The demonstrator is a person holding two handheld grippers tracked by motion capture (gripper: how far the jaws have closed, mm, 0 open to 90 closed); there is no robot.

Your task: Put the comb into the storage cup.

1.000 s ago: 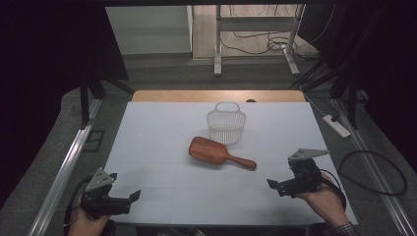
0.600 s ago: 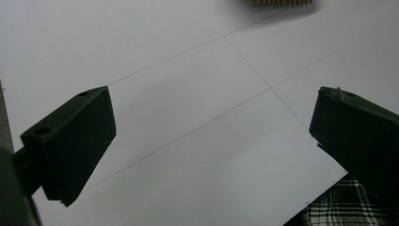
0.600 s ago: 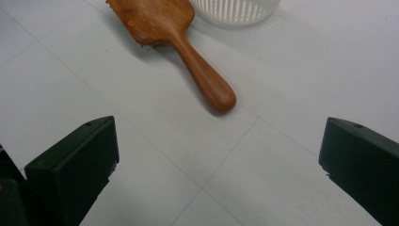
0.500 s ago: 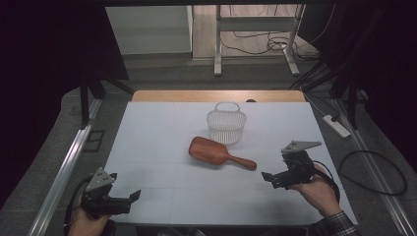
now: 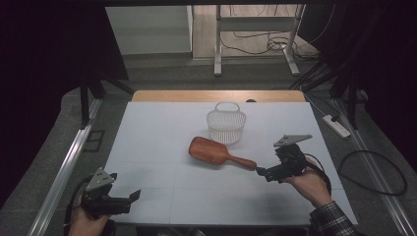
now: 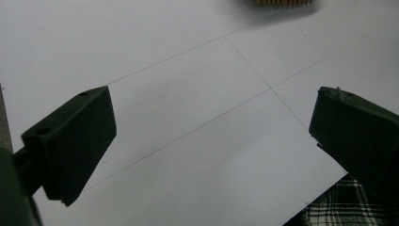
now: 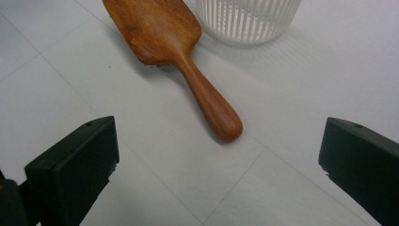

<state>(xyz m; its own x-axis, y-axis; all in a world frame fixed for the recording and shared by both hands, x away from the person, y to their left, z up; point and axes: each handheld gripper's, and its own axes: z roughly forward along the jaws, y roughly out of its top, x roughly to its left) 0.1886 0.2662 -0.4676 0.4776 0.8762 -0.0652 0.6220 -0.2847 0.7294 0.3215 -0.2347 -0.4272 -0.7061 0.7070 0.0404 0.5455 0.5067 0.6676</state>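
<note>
Near the counter's (image 5: 162, 147) right edge, the right hand-held gripper (image 5: 262, 172), jaws wide apart, has closed on the wooden brush's (image 5: 216, 152) handle beside the white basket (image 5: 226, 125), probably for a grasp.

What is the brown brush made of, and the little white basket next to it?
The brush looks like wood: reddish brown with darker grain streaks and a smooth, slightly glossy back and handle. The basket looks like white plastic: thin, even, upright ribs with gaps between them and a thin loop handle, all one plain colour. Its exact material can't be told for sure.
</note>
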